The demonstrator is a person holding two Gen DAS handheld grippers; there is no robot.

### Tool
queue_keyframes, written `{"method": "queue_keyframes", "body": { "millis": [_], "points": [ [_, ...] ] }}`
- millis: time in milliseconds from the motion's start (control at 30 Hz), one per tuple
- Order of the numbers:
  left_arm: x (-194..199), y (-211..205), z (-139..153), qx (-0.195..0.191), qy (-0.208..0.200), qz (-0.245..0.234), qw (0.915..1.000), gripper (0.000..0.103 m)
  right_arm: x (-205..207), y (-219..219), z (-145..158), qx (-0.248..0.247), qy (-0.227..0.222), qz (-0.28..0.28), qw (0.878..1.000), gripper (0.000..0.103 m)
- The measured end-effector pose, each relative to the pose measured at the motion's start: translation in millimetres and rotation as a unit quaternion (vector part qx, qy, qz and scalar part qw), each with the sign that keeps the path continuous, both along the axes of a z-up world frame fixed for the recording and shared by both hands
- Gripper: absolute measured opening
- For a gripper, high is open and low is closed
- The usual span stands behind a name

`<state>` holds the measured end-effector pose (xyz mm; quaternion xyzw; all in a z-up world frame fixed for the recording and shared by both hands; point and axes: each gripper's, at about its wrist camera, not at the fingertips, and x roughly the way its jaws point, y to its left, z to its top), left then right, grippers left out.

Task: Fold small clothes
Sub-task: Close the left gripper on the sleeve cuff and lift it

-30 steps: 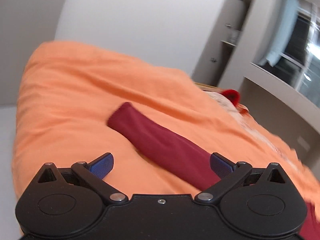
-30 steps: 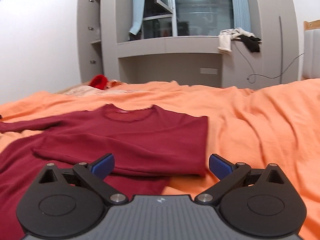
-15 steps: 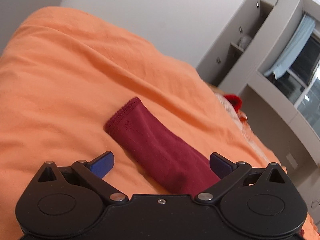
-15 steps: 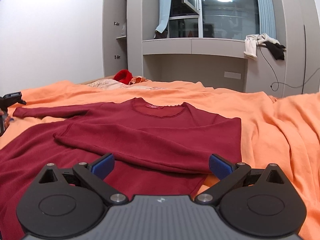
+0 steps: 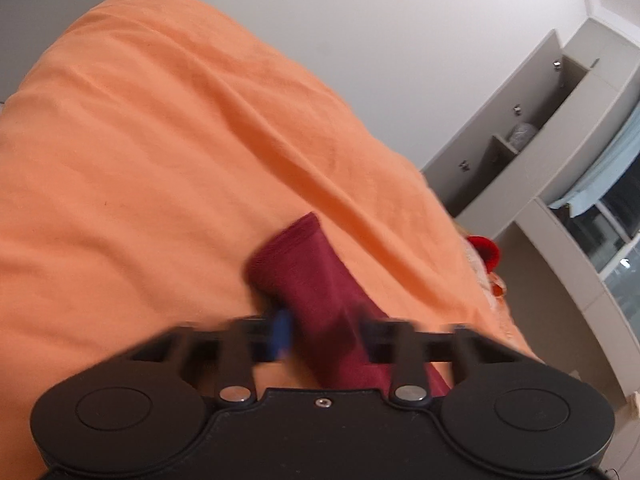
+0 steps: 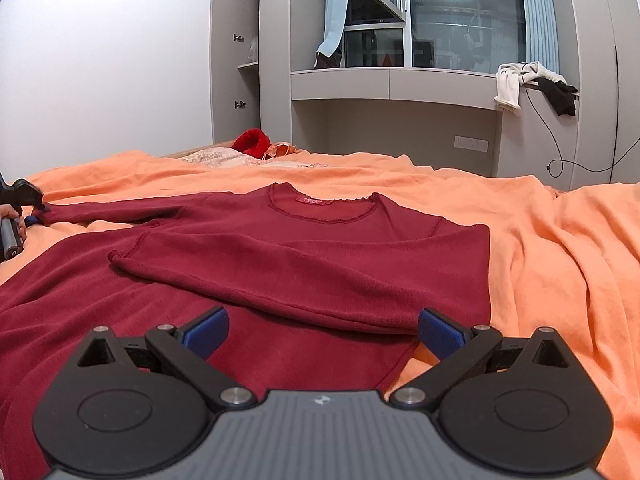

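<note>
A dark red long-sleeved shirt (image 6: pixel 320 248) lies flat on the orange bedspread (image 6: pixel 540 240), its right sleeve folded across the chest. Its other sleeve (image 5: pixel 316 276) stretches out to the left. My left gripper (image 5: pixel 324 336) is blurred with motion and its jaws are closed in on that sleeve near the cuff; it also shows at the far left of the right wrist view (image 6: pixel 20 200), at the sleeve end. My right gripper (image 6: pixel 322 330) is open and empty, hovering just above the shirt's lower hem.
A red item (image 6: pixel 252 142) and pale patterned fabric (image 6: pixel 224 158) lie at the far end of the bed. Grey cupboards (image 6: pixel 236 52) and a window ledge with draped clothes (image 6: pixel 532 84) stand behind. A white wall is on the left.
My left gripper moved forward over the sleeve and its jaws closed on it. My right gripper drew back slightly and stays open over the hem.
</note>
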<state>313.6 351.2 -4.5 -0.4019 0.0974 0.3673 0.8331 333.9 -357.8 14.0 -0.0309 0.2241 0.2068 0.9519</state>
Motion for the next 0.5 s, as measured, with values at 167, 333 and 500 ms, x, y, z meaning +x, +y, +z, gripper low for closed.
{"method": "queue_keyframes", "body": {
  "millis": [167, 333, 500],
  "points": [
    [10, -7, 17, 0.040, 0.005, -0.011, 0.9991, 0.007, -1, -1, 1, 0.004, -0.006, -0.001, 1.000, 0.103],
    [39, -44, 70, 0.162, -0.005, -0.072, 0.9841, 0.006, -4, -3, 3, 0.007, -0.014, -0.003, 1.000, 0.103],
    [61, -116, 124, 0.306, -0.035, -0.192, 0.9319, 0.006, -7, -6, 6, 0.011, -0.024, -0.004, 1.000, 0.103]
  ]
}}
